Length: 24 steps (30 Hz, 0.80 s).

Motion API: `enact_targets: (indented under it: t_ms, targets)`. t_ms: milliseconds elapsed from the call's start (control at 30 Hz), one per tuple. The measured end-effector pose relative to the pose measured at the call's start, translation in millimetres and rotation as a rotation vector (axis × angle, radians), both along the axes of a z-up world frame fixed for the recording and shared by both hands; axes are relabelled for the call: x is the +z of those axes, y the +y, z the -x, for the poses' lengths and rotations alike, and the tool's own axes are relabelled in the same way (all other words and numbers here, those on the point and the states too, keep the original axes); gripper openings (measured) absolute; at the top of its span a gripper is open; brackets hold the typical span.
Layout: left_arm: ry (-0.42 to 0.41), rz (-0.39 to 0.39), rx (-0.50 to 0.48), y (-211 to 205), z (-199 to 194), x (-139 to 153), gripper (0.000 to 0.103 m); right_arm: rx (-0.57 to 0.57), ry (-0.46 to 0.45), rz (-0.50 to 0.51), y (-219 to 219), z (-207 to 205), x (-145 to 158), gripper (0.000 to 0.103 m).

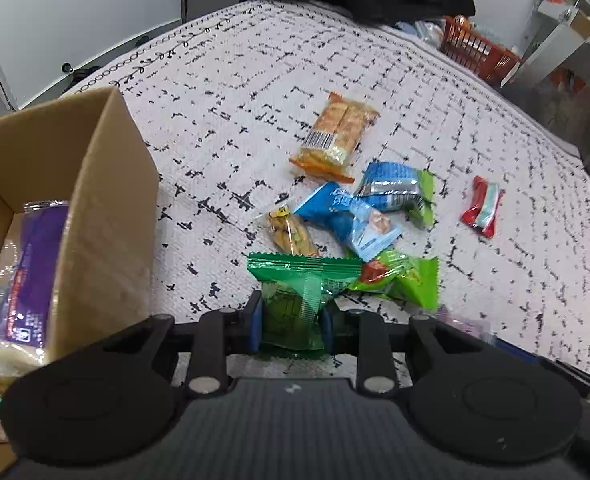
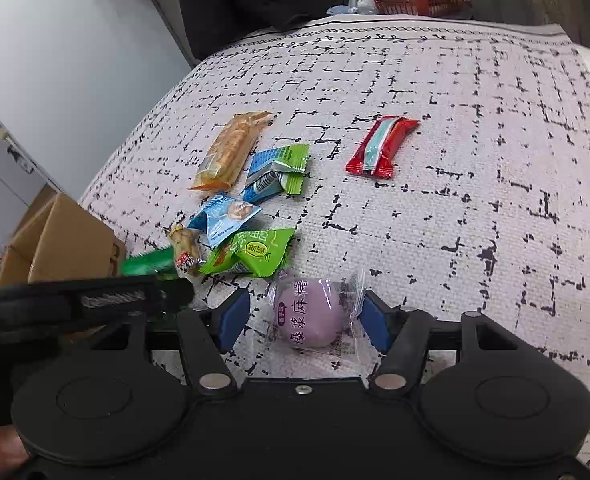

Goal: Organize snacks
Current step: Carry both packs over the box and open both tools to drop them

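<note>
Green pkt [image 1: 291, 300], crinkly, clear-windowed, pinched.

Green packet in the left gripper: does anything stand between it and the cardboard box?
Nothing visible. The left gripper is shut on the green packet; only bare tablecloth separates it from the cardboard box, whose near wall stands upright.
</note>
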<state>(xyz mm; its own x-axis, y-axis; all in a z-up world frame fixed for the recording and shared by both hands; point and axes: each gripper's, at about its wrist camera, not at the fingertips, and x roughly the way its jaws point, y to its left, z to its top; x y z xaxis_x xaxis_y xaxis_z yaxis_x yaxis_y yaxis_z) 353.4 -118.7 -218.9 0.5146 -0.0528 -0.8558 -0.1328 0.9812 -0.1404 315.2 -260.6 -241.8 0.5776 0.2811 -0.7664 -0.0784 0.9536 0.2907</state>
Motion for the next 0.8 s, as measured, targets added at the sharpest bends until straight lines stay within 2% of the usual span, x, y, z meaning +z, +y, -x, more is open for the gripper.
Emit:
enact_targets:
  t_ms: [67, 133, 200, 233, 367, 567, 633, 800]
  targets:
    - [-0.008, 0.015, 0.004, 2.0, 2.7, 6.3, 0.028, 0.016, -0.01, 0.048, 6.4, 2.0, 0.1, 0.057]
    - [-0.024, 0.02, 0.002, 2.4, 6.2, 14.8, 0.028, 0.022, -0.015, 0.077, 9.3, 2.4, 1.1, 0.045]
    - [-0.037, 0.026, 0.0, 3.2, 9.7, 22.8, 0.028, 0.021, -0.007, 0.019, 4.7, 1.7, 2.8, 0.04]
    - [-0.042, 0.03, 0.001, 4.0, 11.6, 26.4, 0.028, 0.021, -0.008, -0.011, 2.4, 2.2, 4.3, 0.04]
    - [-0.067, 0.042, 0.01, 7.7, 22.0, 42.0, 0.028, 0.024, -0.054, -0.028, 3.7, 8.3, 14.4, 0.039]
    - [-0.106, 0.057, 0.036, 20.8, 40.8, 65.0, 0.028, 0.044, -0.137, -0.027, 13.7, 12.6, 35.0, 0.039]
    - [-0.115, 0.057, 0.047, 26.9, 46.4, 71.3, 0.028, 0.06, -0.141, -0.078, 17.4, 11.1, 42.7, 0.039]
    - [-0.121, 0.053, 0.082, 44.2, 59.0, 81.2, 0.028, 0.105, -0.182, -0.109, 37.8, 10.1, 61.7, 0.039]
